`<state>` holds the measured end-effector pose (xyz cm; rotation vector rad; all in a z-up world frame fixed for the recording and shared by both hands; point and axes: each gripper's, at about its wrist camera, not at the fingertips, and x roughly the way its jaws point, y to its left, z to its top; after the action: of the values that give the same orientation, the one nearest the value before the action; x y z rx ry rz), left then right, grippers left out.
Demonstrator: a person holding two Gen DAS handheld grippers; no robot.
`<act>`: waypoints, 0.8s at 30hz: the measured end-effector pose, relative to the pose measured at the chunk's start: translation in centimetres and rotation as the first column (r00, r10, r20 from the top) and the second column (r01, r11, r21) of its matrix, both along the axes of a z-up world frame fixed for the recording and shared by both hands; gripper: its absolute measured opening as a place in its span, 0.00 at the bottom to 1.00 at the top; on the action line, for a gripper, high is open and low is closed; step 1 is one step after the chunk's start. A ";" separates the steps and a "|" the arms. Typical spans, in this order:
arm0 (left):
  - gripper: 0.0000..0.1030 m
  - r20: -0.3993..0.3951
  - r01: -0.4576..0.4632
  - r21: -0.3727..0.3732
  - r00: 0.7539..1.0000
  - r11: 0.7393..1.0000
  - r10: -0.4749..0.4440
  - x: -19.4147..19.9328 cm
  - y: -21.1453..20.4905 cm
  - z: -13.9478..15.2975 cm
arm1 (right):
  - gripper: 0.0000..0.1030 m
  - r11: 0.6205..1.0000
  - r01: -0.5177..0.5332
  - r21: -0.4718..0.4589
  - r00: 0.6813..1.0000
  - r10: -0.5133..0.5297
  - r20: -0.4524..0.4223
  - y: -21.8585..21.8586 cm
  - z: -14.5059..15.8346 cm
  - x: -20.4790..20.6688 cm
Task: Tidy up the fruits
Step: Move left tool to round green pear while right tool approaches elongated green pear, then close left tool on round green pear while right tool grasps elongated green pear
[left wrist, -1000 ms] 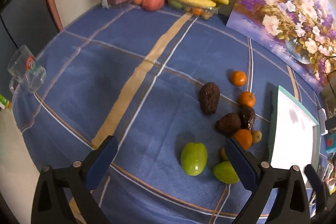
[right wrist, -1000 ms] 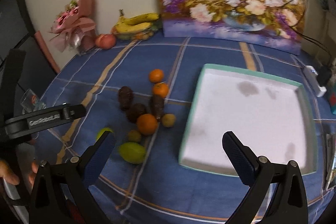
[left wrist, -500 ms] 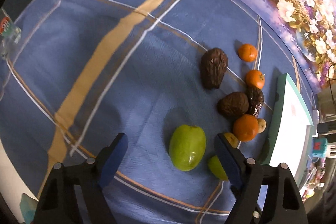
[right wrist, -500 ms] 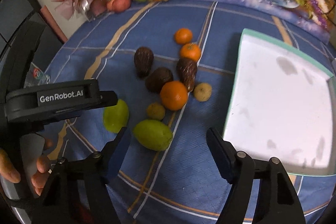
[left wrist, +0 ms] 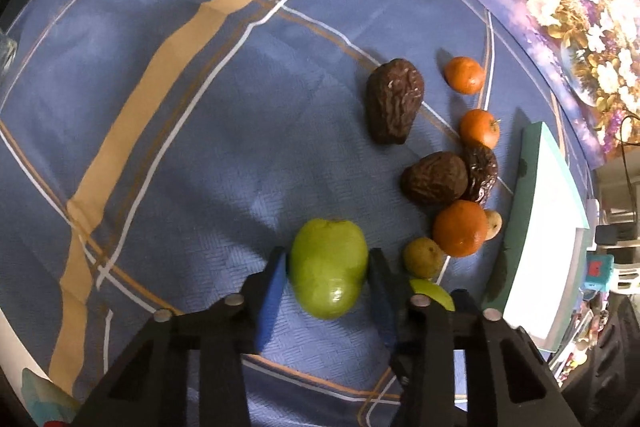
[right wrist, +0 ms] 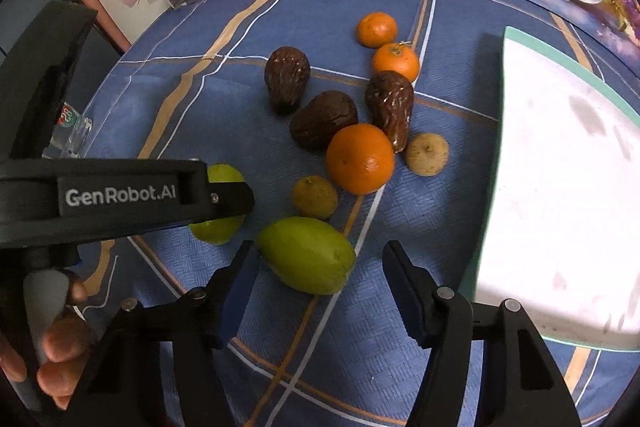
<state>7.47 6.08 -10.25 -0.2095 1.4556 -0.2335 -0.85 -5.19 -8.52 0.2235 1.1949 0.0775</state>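
Double pick going on here, so we take it one side at a time. The left claw (left wrist: 328,255) has just been closing. Its blue pads now sit against both flanks of the rounder green fruit (left wrist: 328,273), which looks to us like it's sitting on the surface, not lifted.

The right claw (right wrist: 320,250) has been closing too, with the longer green fruit (right wrist: 306,255) between its fingers. It's only partway in: the 9 o'clock pad is at the skin and the 3 o'clock pad stands clear. So nothing is held on that side yet.

How we'd do it well (just our guess): slide the right claw a touch toward 3 o'clock so the fruit sits centred, then squeeze across its short axis. That one tapers at the ends and would probably squirt out of a lopsided pinch. Both green skins look smooth and waxy, so we go firm but not crushing, and lift straight up. The small yellow-brown fruit (right wrist: 315,197) sits just at 12 o'clock of the longer one, so we keep the fingers from nudging it.

The white tray (right wrist: 560,167) with the teal rim lies at 3 o'clock of the pile, bare apart from a few grey stains. We reckon that's where the fruit goes.

Textures elsewhere:
- The big orange (right wrist: 360,159) is glossy and dimpled.
- The dark brown fruit (right wrist: 323,119) touching it is wrinkled and leathery.
- Everything sits on a woven blue checked cloth (right wrist: 400,327).
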 end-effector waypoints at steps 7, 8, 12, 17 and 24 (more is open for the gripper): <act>0.40 -0.007 -0.016 -0.015 1.000 1.000 0.016 -0.3 1.0 0.3 | 0.63 1.000 -0.013 -0.010 1.000 0.013 -0.009 1.2 -1.0 1.0; 0.40 -0.008 -0.018 -0.017 1.000 1.000 0.018 -0.2 1.1 0.3 | 0.62 1.000 -0.016 -0.014 1.000 0.016 -0.007 1.3 -1.0 1.1; 0.40 -0.002 -0.027 -0.011 1.000 1.000 0.027 0.4 2.6 0.4 | 0.50 0.999 -0.033 -0.001 0.999 0.033 0.006 1.6 -0.7 1.0; 0.40 0.033 -0.043 -0.015 0.998 0.999 0.044 0.2 2.9 1.7 | 0.50 1.000 -0.030 0.000 0.999 0.030 0.016 1.7 -0.3 0.9; 0.40 0.122 -0.033 -0.040 0.992 0.999 0.038 -0.5 2.8 4.7 | 0.50 0.999 0.044 -0.003 0.995 -0.044 0.088 -0.6 2.3 -0.7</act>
<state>7.00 8.87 -5.58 -0.2474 1.3248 -0.2413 -1.51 -5.80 -6.19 0.2396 1.1020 0.0453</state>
